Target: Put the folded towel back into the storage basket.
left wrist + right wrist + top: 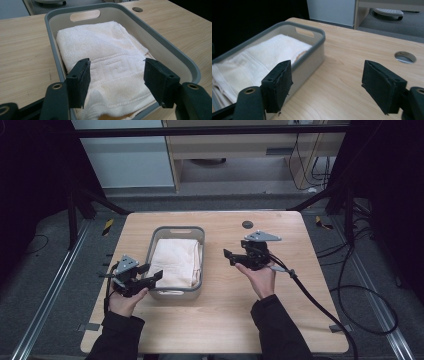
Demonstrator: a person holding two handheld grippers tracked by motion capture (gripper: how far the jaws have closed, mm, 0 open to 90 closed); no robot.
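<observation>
Folded cream towel sits in the grey basket, both my grippers clear of it.

Towel lies flat inside the basket (greek-key border at the near end), basket left of centre on the wooden table. My left gripper hangs at the basket's near corner, jaws apart over the towel edge, nothing pinched. My right gripper is off to the basket's right above bare table, jaws wide apart, empty.
</observation>
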